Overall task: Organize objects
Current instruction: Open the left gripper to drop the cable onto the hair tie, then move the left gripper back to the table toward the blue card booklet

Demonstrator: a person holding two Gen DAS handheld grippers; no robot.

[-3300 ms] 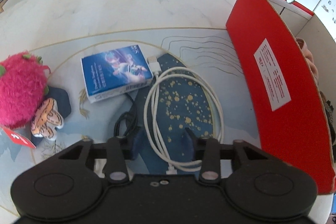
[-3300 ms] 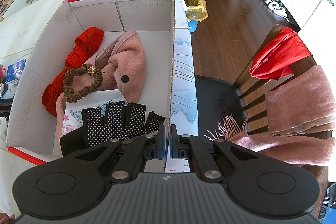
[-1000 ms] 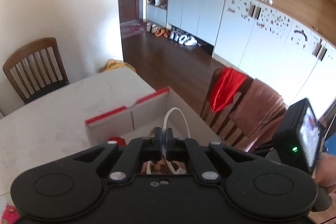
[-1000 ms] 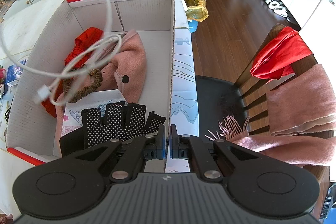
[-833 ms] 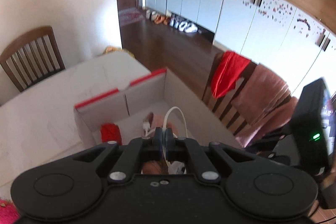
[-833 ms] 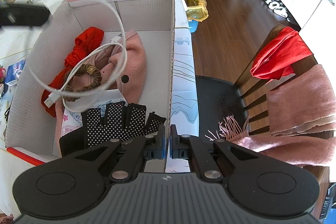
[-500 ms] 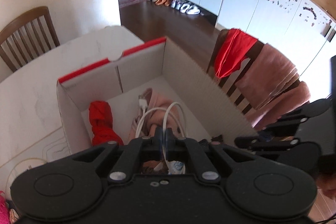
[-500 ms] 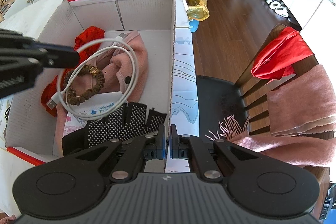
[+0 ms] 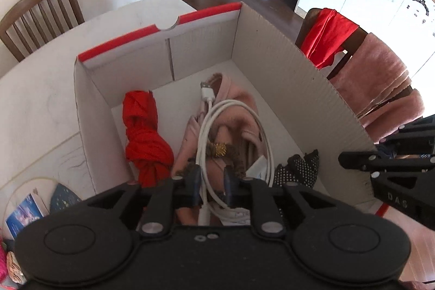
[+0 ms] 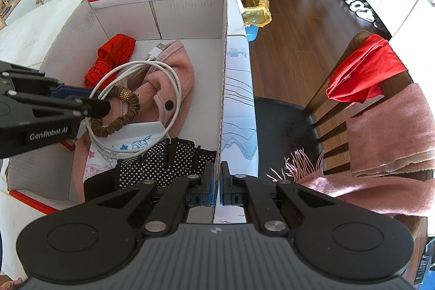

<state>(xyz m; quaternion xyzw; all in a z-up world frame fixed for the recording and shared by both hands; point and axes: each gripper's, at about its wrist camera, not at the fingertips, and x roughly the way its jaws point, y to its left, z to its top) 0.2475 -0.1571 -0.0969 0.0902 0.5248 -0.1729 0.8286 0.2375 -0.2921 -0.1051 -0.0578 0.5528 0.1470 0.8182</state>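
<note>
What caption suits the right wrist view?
Left gripper releases white cable into cardboard box; right gripper clamps its wall.

The left gripper (image 9: 212,188) was held low inside the cardboard box (image 9: 299,78), its jaws just parted, with strands of the coiled white cable (image 9: 233,132) lying between them, unpressed. The cable was draped over a pink garment (image 9: 239,110) and a brown scrunchie (image 9: 216,150). A red cloth (image 9: 144,132) lay beside it, a black studded glove (image 9: 299,170) nearer the right wall.
</note>
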